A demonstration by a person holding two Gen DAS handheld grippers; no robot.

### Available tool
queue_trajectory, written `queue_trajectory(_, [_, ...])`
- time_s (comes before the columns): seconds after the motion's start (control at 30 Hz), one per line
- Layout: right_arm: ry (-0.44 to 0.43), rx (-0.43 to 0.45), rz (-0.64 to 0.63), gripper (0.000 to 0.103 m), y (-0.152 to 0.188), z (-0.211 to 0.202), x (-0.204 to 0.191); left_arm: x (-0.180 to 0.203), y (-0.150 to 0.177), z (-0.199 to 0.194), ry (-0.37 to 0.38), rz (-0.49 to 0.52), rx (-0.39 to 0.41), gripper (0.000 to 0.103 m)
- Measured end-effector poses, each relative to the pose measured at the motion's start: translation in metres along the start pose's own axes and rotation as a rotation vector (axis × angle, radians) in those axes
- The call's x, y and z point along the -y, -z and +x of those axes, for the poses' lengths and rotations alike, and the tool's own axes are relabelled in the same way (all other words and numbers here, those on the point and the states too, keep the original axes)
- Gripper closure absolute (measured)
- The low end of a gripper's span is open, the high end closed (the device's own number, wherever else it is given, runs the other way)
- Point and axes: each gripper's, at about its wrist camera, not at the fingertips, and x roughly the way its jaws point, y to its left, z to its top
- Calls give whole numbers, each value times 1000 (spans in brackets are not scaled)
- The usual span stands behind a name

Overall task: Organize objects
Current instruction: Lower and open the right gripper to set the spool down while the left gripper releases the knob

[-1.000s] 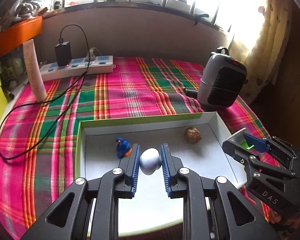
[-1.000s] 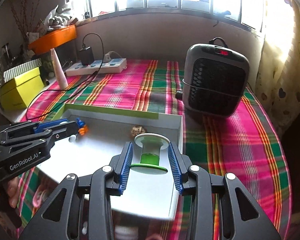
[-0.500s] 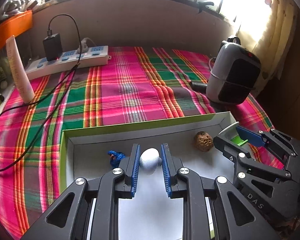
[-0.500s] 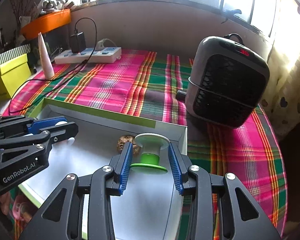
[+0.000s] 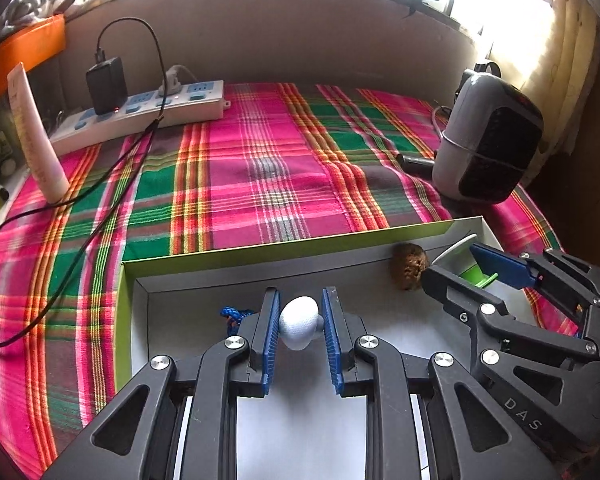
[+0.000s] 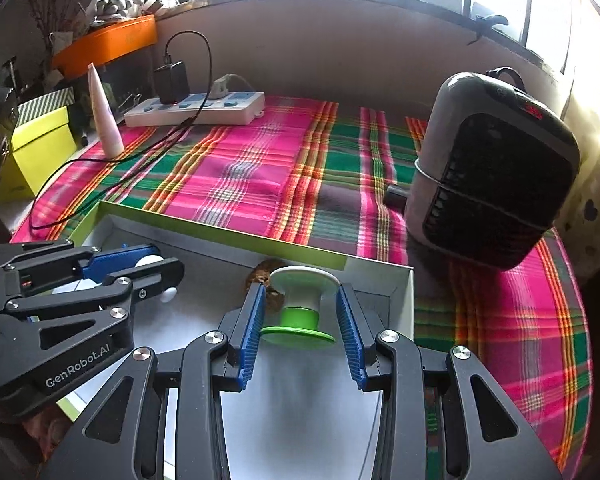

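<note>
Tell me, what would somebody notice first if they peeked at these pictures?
Probably the two black tools poking over the white tray: the left tool pinches a white egg, and the right tool holds a green and white spool. Next comes the loud pink and green plaid cloth under the tray. On its far right corner stands a grey heater.

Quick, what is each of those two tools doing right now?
Left tool: closed on the white egg.
Right tool: closed on the white-and-green spool, held over the tray.
</note>
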Motion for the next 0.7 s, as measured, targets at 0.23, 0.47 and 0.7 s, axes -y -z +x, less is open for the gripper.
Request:
queue_trajectory(0.23, [2,-14,-15,65,5,3,-3,1,-1,3,-6,3,-8,83])
queue_trajectory(0.47, [-2,-29,-21,65,6,6,-3,3,0,3,-16,12,-15,83])
queue_trajectory(0.7, [1,-32,-19,65,7,5,-2,3,0,3,-19,15,-17,83])
